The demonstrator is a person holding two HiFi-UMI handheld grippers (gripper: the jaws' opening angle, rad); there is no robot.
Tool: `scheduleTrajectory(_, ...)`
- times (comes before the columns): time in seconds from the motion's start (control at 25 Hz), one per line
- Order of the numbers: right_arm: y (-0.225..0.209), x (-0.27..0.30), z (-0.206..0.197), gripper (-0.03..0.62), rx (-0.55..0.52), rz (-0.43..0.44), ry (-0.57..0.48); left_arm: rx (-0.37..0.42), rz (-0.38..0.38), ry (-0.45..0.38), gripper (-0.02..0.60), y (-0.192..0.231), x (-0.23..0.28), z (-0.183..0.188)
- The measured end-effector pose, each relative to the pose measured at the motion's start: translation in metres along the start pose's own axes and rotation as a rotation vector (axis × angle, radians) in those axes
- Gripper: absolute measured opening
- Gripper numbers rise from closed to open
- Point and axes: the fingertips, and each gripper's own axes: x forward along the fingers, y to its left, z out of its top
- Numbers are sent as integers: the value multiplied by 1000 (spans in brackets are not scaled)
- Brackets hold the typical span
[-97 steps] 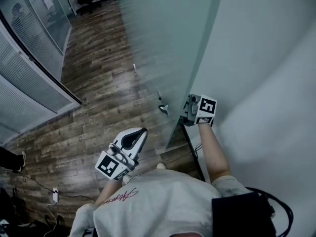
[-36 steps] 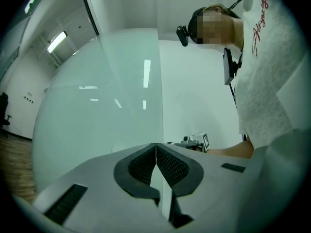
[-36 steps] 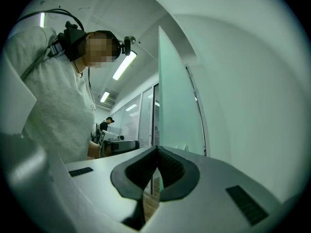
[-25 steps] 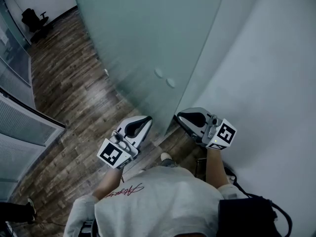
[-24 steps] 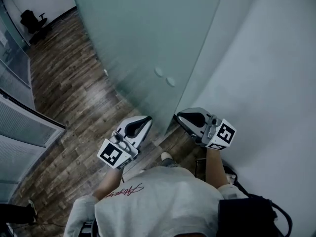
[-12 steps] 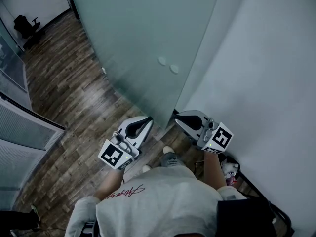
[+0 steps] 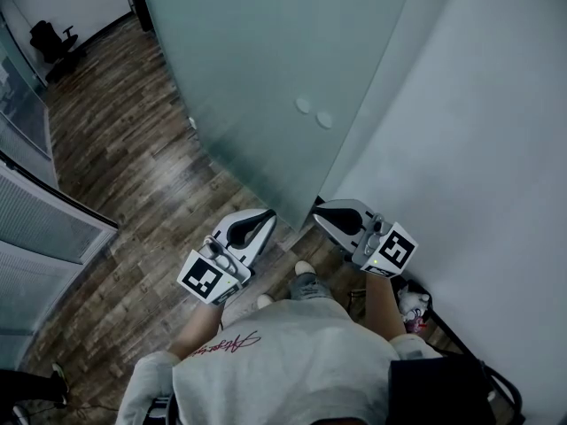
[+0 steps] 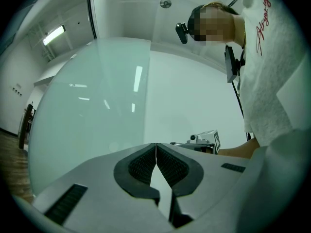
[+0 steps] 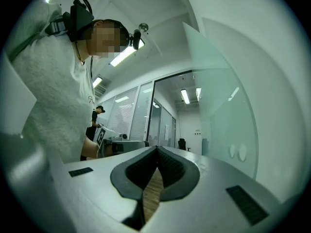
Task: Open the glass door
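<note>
The frosted glass door [image 7: 257,78] stands ahead of the person [image 7: 283,361], its near edge against the white wall [image 7: 478,149] and two round fittings [image 7: 314,113] on its pane. The left tool [image 7: 267,214] has its jaws pressed together with nothing between them [image 8: 156,145], and it points at the pane without touching it. The right tool [image 7: 317,209] is also closed and empty [image 9: 156,149]. It sits just short of the door's lower corner, and in its own view the door [image 9: 223,120] is to its right. The wooden floor [image 7: 133,149] runs back on the left to an office chair [image 7: 49,38].
</note>
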Motion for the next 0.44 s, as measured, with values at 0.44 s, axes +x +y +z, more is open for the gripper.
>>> scheduleTrajectory(0.44, 3, 2, 3, 17, -21, -1, 0, 9, -6, -14, 17, -3, -1, 4)
